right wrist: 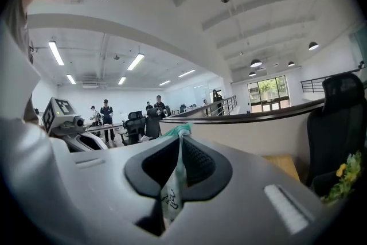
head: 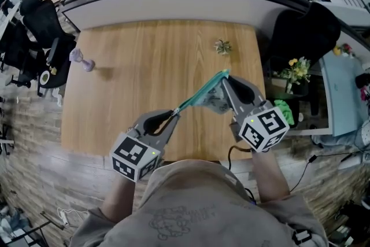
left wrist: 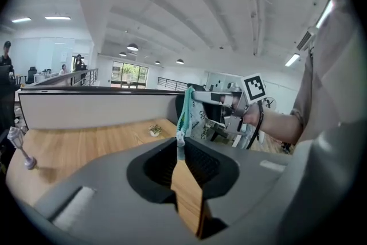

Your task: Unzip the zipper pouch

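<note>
I hold the zipper pouch in the air over the near edge of the wooden table. Its teal zipper is stretched taut between my two grippers, and the printed, see-through body sags below it. My left gripper is shut on the zipper pull, the teal tape rising away from its jaws. My right gripper is shut on the pouch's far end; in the right gripper view the pouch is pinched flat between the jaws. The left gripper view shows the right gripper at the zipper's far end.
A small lilac object stands at the table's left side and a tiny plant near its far right. A black chair, yellow flowers and a green item lie off the right edge. A curved railing wall runs behind.
</note>
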Demonstrator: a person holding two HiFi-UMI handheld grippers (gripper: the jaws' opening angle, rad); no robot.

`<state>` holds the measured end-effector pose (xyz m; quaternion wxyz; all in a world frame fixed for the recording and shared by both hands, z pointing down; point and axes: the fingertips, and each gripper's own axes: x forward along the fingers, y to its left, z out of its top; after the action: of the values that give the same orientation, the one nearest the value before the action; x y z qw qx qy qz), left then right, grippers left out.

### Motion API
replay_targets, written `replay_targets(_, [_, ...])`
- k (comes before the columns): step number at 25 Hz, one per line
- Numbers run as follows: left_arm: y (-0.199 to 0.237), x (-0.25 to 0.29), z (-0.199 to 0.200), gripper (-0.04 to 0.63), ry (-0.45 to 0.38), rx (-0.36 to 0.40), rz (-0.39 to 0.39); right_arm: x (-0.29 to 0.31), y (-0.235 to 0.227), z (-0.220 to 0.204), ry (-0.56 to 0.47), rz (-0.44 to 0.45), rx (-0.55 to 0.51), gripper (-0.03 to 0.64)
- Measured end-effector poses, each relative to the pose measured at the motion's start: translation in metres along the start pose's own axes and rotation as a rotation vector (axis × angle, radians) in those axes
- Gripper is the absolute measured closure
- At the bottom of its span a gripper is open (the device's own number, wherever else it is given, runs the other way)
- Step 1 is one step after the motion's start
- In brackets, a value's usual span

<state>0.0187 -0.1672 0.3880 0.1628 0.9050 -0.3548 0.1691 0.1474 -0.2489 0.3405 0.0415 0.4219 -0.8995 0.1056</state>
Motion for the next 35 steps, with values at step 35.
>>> replay_targets(35, [0.067, -0.091, 0.084, 0.561, -0.281, 0.214, 0.533, -0.064, 0.017, 0.098, -0.289, -0.181, -0.141, 0.592])
